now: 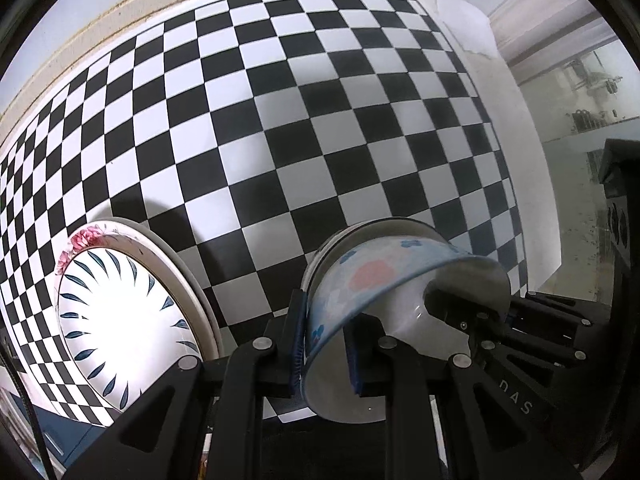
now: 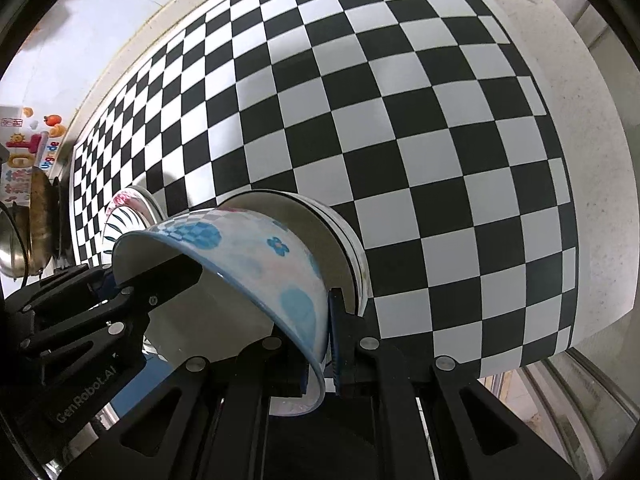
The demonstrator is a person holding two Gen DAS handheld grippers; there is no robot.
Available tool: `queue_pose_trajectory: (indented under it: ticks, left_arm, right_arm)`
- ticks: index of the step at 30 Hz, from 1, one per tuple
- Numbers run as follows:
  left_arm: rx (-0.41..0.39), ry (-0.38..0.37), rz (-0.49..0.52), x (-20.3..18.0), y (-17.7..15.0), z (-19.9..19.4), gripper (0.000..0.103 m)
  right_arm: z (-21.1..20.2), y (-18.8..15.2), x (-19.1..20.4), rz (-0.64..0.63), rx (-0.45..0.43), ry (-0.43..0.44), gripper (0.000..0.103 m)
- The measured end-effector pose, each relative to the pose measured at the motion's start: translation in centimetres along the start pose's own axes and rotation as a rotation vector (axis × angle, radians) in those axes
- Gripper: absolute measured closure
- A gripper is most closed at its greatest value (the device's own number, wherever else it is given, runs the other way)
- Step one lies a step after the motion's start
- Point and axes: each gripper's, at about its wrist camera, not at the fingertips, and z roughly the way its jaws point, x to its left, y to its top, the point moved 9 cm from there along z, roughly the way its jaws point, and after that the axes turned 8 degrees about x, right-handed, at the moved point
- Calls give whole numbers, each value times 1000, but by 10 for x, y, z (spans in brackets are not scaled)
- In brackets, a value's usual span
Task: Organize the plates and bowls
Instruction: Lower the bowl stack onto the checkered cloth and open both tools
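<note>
A white bowl with blue flowers and pink spots (image 1: 360, 280) (image 2: 256, 264) is held above the checkered tablecloth (image 1: 320, 120) (image 2: 400, 120). My left gripper (image 1: 326, 344) is shut on one side of its rim. My right gripper (image 2: 320, 344) is shut on the opposite side of the rim. Each gripper shows in the other's view, gripping the far rim. Right under the bowl sits a white bowl with a dark rim line (image 1: 400, 226) (image 2: 344, 232). A stack of plates, the top one with a blue leaf pattern (image 1: 120, 320) (image 2: 128, 216), lies to the left.
A metal pot (image 2: 20, 248) and a colourful box (image 2: 24, 152) stand at the far left. The cloth ends at a pale table edge (image 2: 592, 160) on the right. A dark device (image 1: 620, 220) stands at the right.
</note>
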Motion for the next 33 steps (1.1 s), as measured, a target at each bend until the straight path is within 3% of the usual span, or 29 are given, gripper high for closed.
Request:
queue_pose_trajectory:
  ticks: [6,18,33]
  left_arm:
    - [8,6,4,-1,0,6,88]
    - [5,-4,-1,1,-1,4,88]
    - [6,0,-7,1,-2,4,88]
  right_arm:
    - [6,4,0,0,23,-50,90]
    - [8,6,-2,7,55,-35,90]
    - [-3,-1,-2,-13,31,-30,90]
